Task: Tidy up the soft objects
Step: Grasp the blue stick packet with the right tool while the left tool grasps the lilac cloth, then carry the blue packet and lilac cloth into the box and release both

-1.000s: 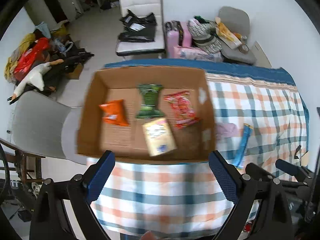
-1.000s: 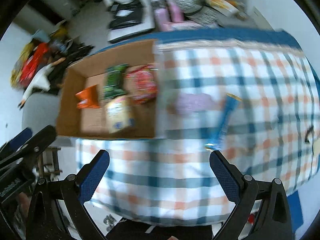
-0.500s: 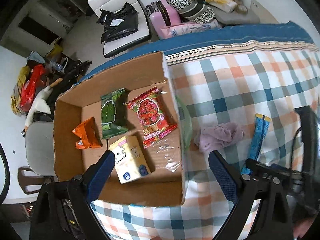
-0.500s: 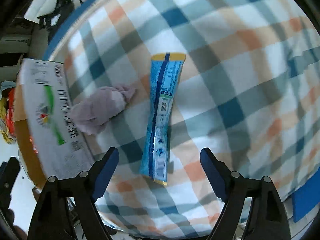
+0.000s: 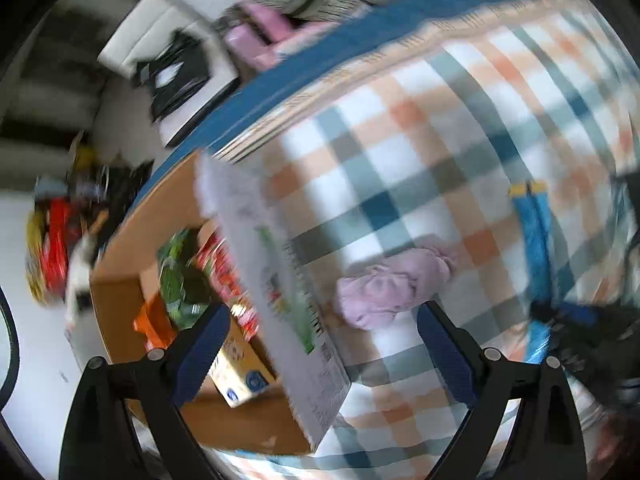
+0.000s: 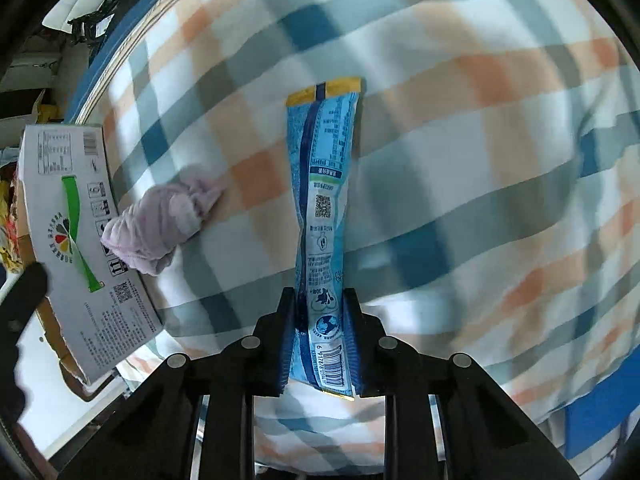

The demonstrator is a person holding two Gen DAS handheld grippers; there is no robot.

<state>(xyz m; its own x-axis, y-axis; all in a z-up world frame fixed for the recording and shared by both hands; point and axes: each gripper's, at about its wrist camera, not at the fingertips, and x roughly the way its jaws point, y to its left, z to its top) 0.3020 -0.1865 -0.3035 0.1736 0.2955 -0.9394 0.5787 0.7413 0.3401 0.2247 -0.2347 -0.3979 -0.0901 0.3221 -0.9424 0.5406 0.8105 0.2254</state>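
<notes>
A long blue snack packet (image 6: 322, 216) lies on the checked cloth (image 6: 480, 160). My right gripper (image 6: 320, 320) is shut on its near end. A crumpled pink cloth (image 6: 160, 228) lies left of it, touching the cardboard box (image 6: 80, 220). In the blurred left wrist view my left gripper (image 5: 320, 344) is open and empty above the pink cloth (image 5: 392, 284) and the box wall (image 5: 280, 280). The box holds green (image 5: 176, 276), red (image 5: 224, 276) and orange (image 5: 154, 320) packets and a yellow pack (image 5: 240, 372). The blue packet (image 5: 532, 240) shows at the right.
The checked cloth covers a table with a blue edge (image 5: 320, 60). Beyond it stand a white chair with a black bag (image 5: 176, 72), pink luggage (image 5: 264, 28) and floor clutter (image 5: 56, 236).
My right gripper has come down and shut on the near end of the blue packet. My left gripper has swung right and lower, towards the pink cloth.
</notes>
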